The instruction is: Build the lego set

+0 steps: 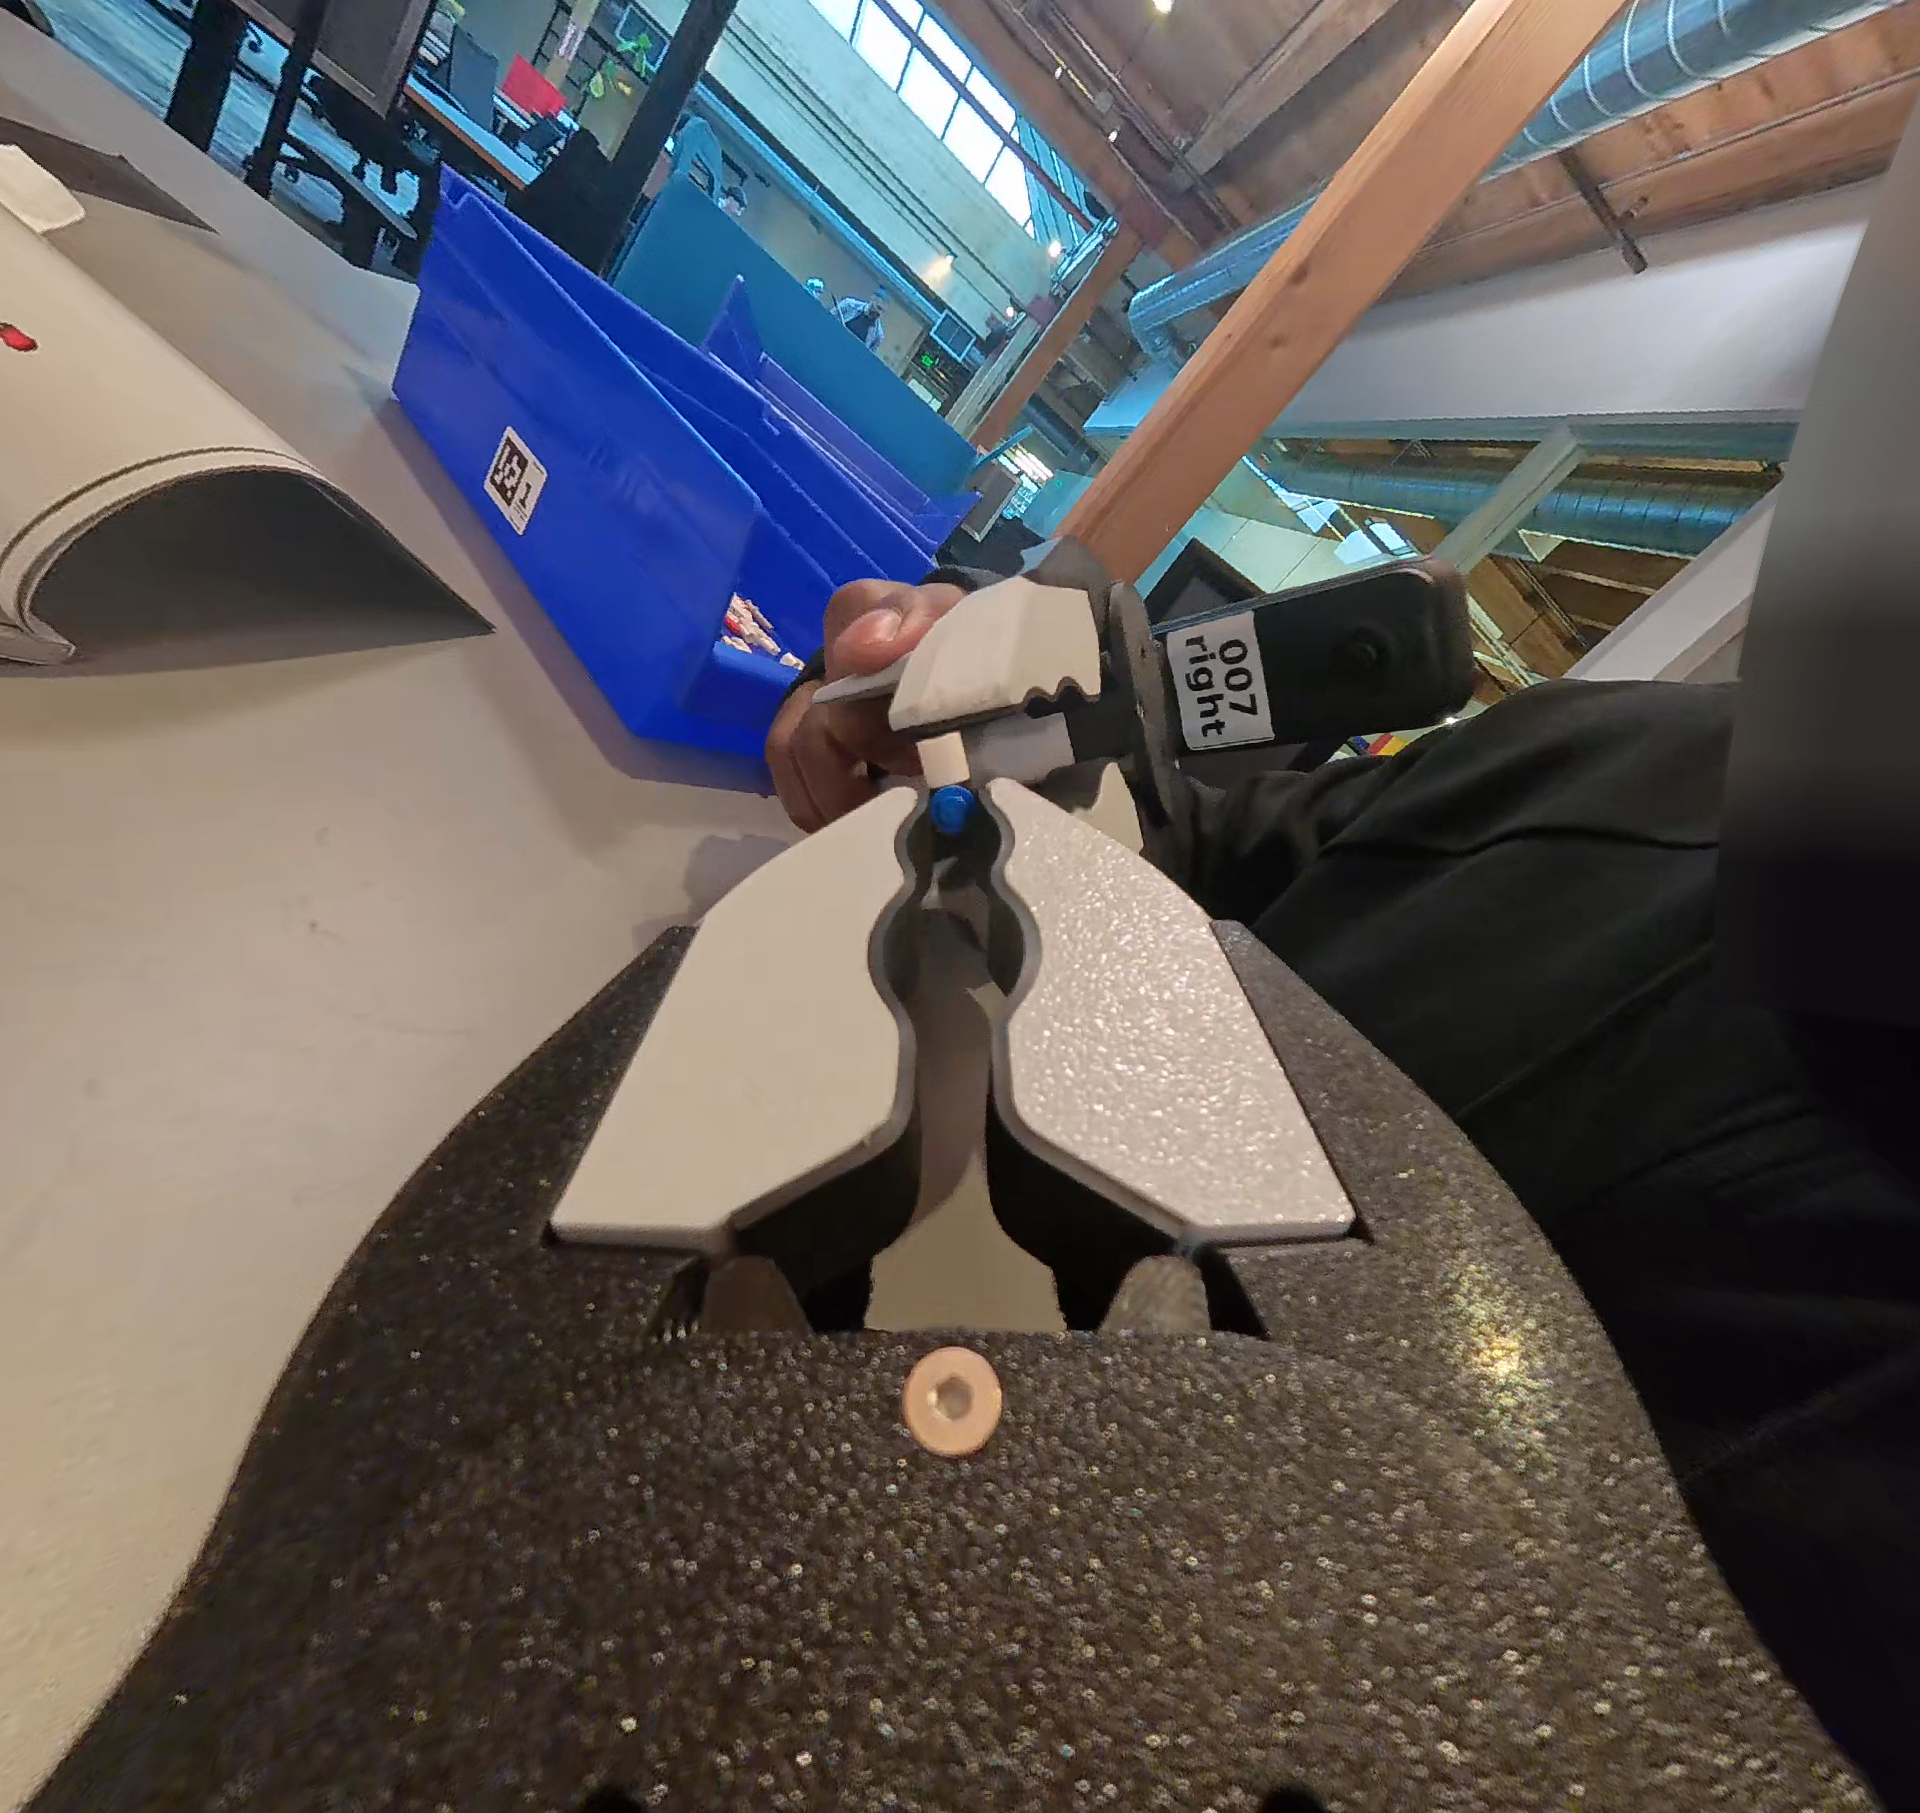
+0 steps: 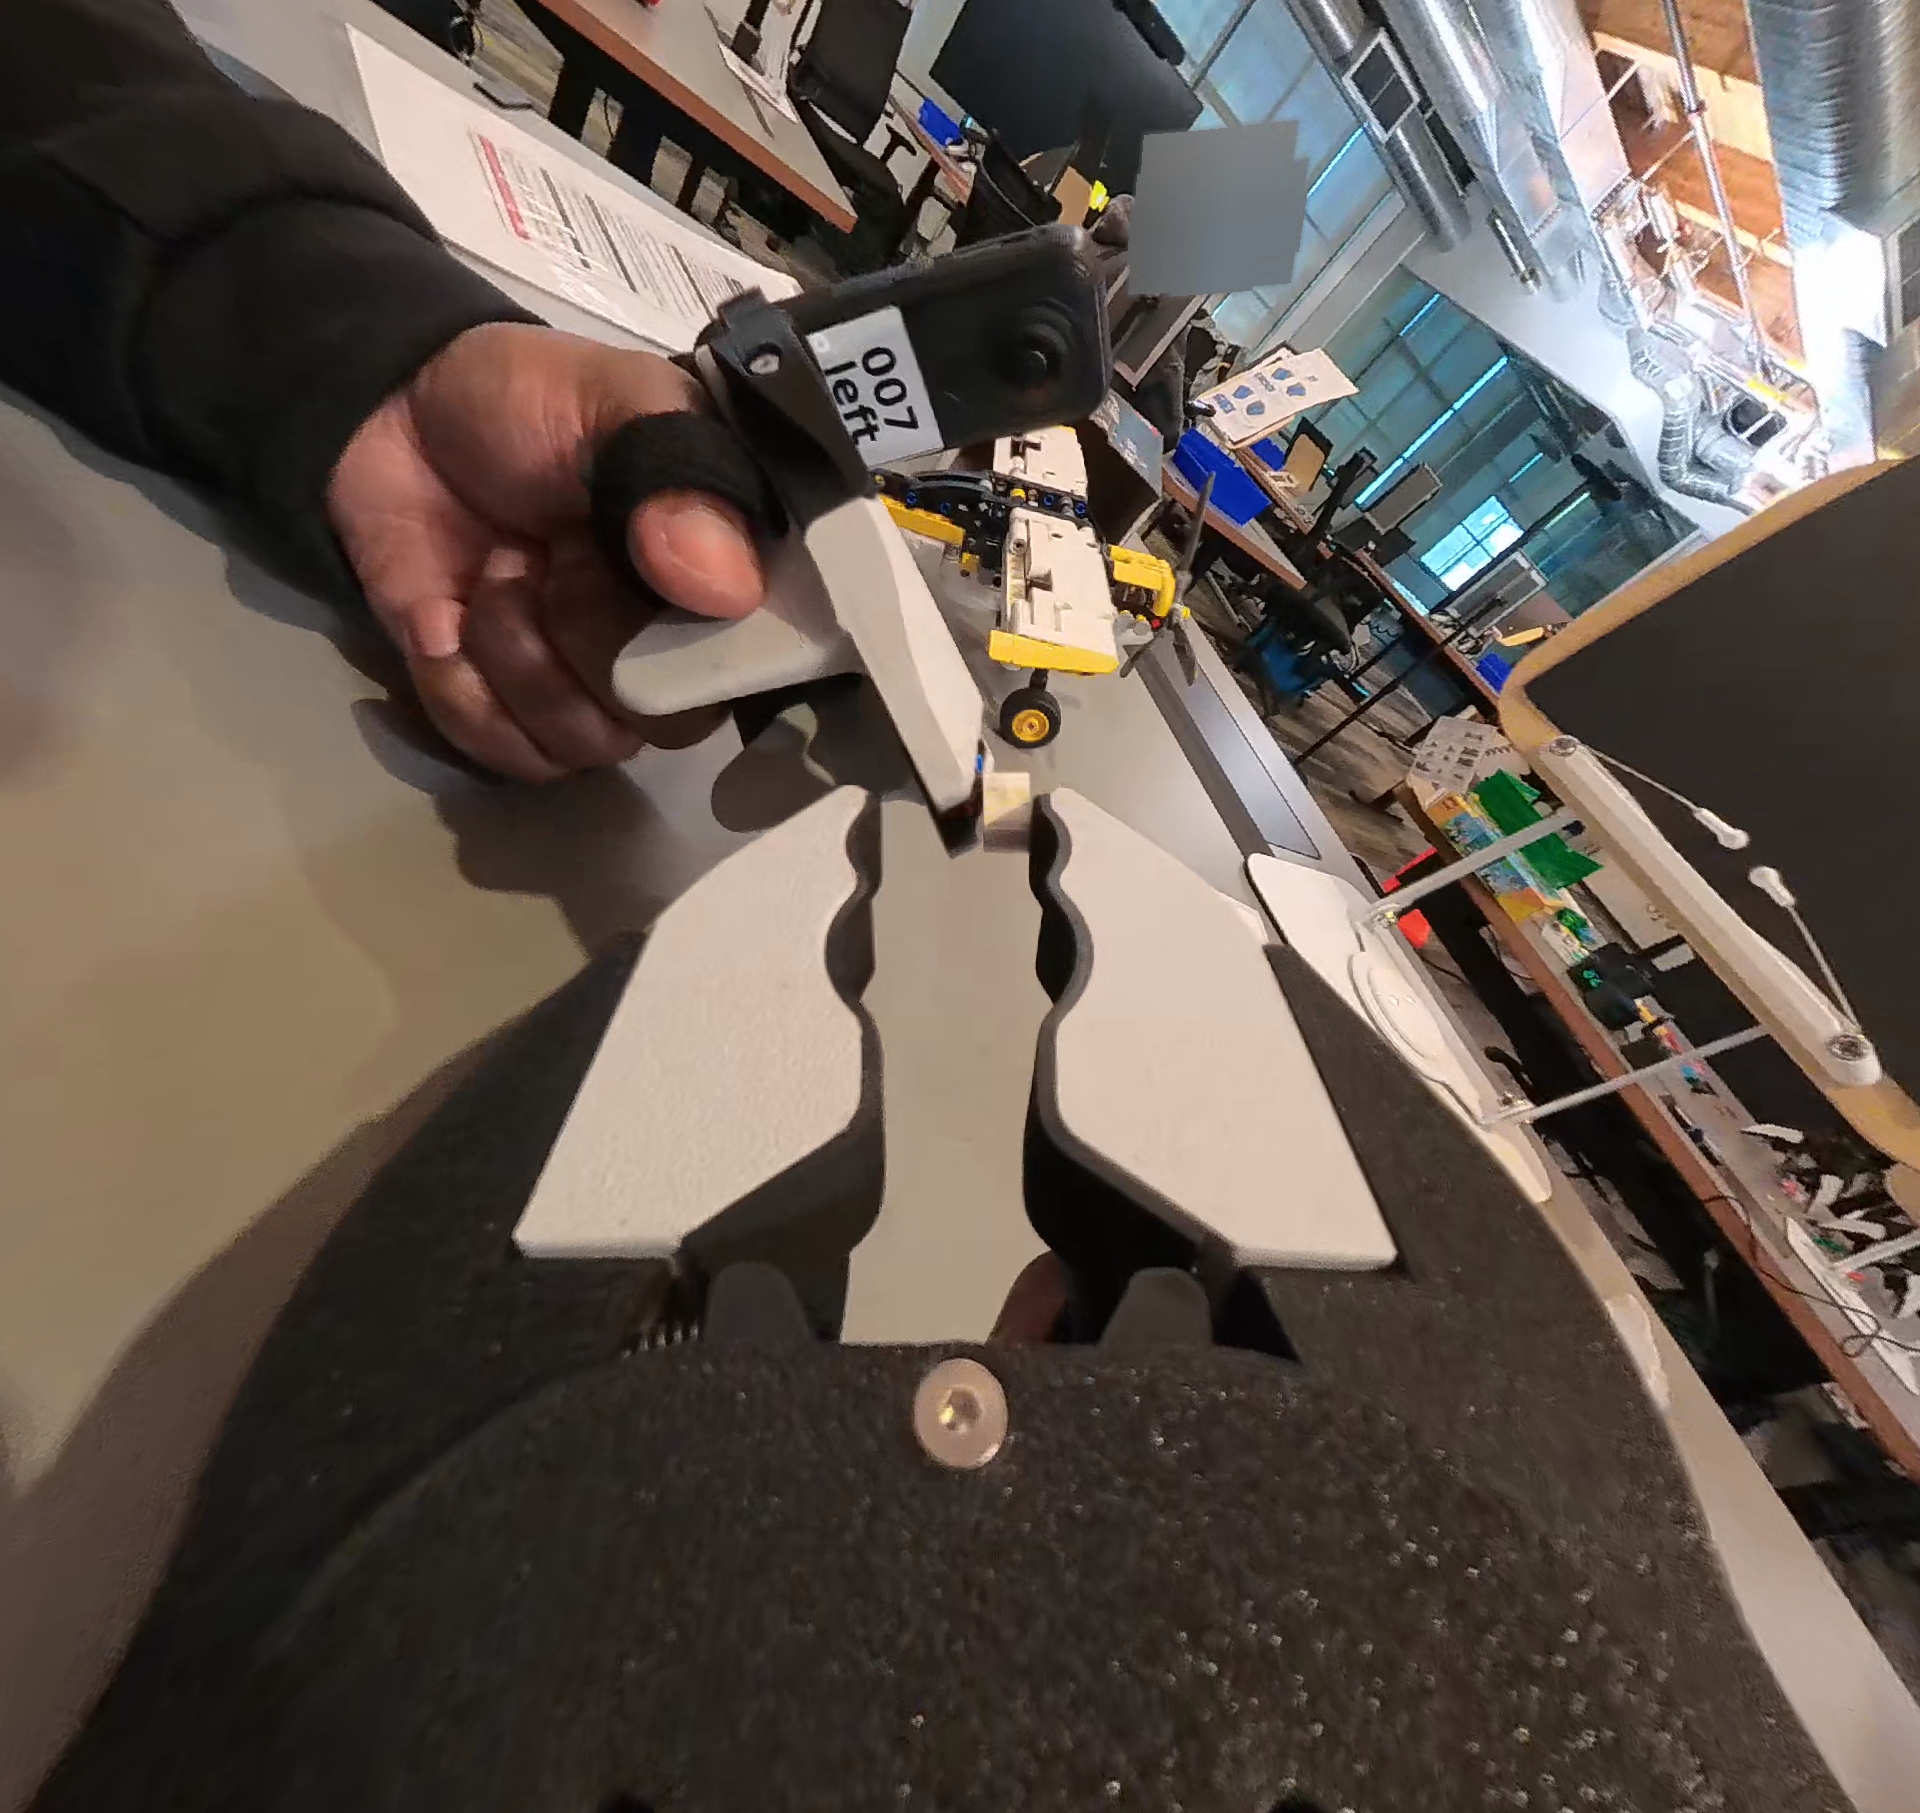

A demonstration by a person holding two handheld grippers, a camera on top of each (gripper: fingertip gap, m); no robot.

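The left gripper [image 1: 951, 813] is pinching a tiny blue peg [image 1: 950, 809] (light, rigid); the right gripper [image 2: 951, 818], jaws parted, is flanking a small white piece [image 2: 1008, 802].

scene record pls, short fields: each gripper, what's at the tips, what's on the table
left gripper: nearly closed, pinching a small blue pin
right gripper: jaws apart; a small white piece lies against one finger, grip unclear
contact: white piece sits on the blue pin's end
table: grey
left side: blue bins, open booklet
right side: yellow and white toy plane, printed sheet
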